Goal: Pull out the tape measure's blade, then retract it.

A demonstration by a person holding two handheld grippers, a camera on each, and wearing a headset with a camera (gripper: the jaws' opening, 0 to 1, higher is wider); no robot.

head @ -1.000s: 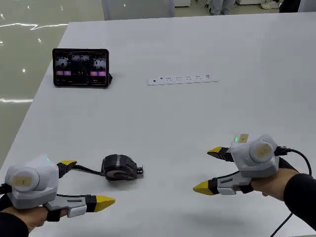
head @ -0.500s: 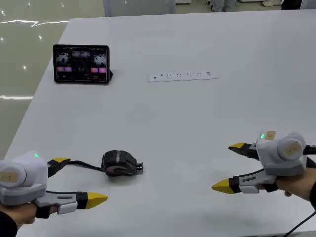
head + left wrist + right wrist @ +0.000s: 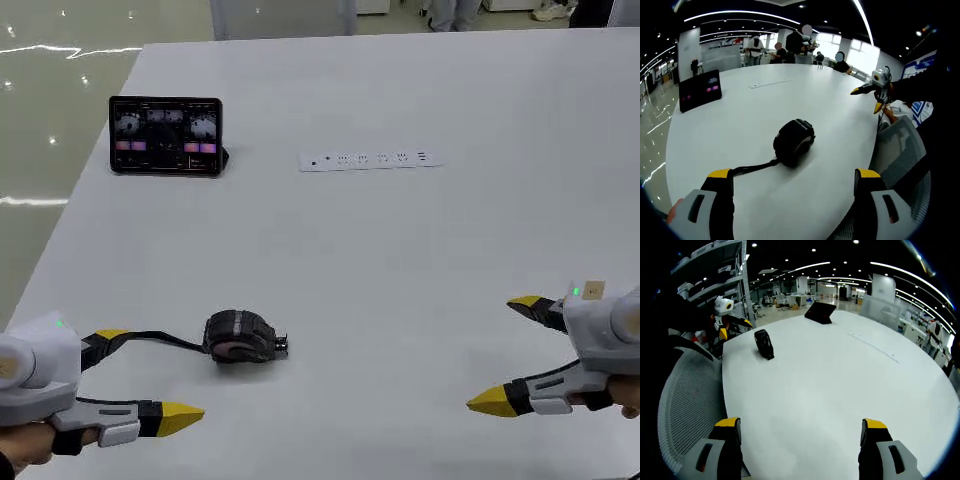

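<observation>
Yellow-tipped left tool [image 3: 150, 375] and right tool [image 3: 503, 352] are hovering wide open and empty while the black round tape measure [image 3: 243, 338] is lying on the white bench [image 3: 400, 250] just ahead of the left one, probably risking a skid if nudged off-centre.

On the table [image 3: 420, 230] the tape measure [image 3: 243, 337] lay just ahead of the left gripper [image 3: 150, 372], before the wide gap between its fingers [image 3: 178, 411]. Its strap [image 3: 165, 341] trailed back to the farther fingertip. The right gripper [image 3: 503, 351] hung well apart to the right, fingers spread and pointing toward the tape measure. Far beyond the left fingers stood a tablet [image 3: 166, 136]. A power strip [image 3: 368, 159] lay equally far back, between the two grippers' fingers.
</observation>
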